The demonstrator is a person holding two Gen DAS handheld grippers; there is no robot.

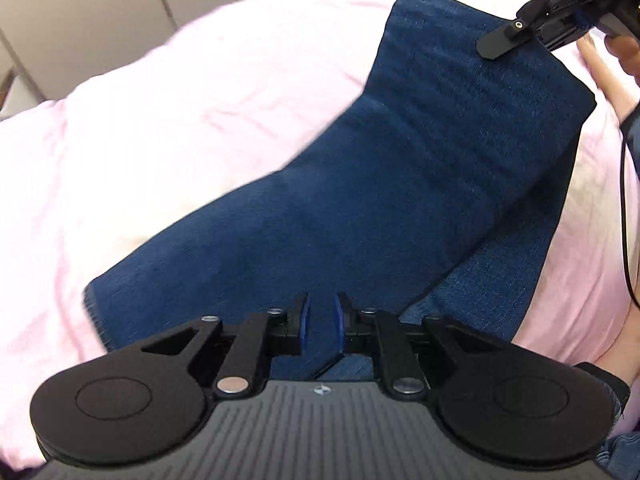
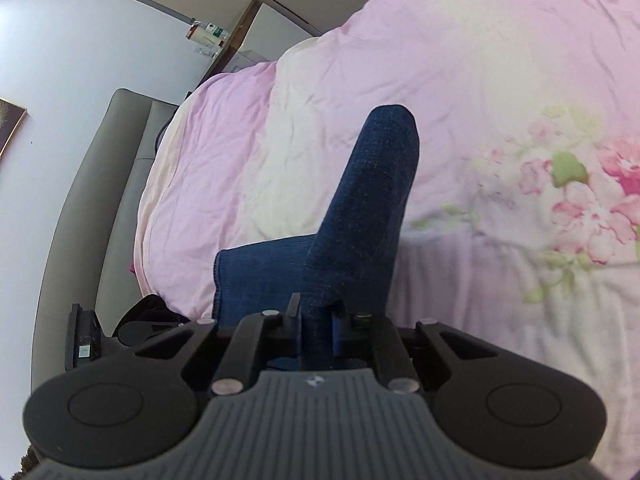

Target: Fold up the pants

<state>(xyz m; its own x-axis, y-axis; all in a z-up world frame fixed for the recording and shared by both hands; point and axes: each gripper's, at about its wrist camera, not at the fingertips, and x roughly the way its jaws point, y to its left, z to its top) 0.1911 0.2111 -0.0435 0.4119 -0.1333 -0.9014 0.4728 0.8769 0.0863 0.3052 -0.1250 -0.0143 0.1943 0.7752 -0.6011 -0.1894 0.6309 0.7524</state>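
left hand-held gripper (image 1: 320, 322): clamps pants (image 1: 400, 184), seemingly | right hand-held gripper (image 2: 316, 320): pinches pants | bedcover (image 2: 460, 80) beneath

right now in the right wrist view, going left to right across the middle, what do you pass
pale wall → grey headboard → plain pink bedding → raised blue denim pants, clamped in the right gripper → floral print on the bedding

Dark blue denim pants (image 1: 360, 208) — lifted off the pink bed at two edges, cloth draped and sagging between them — one hemmed leg end hangs free.
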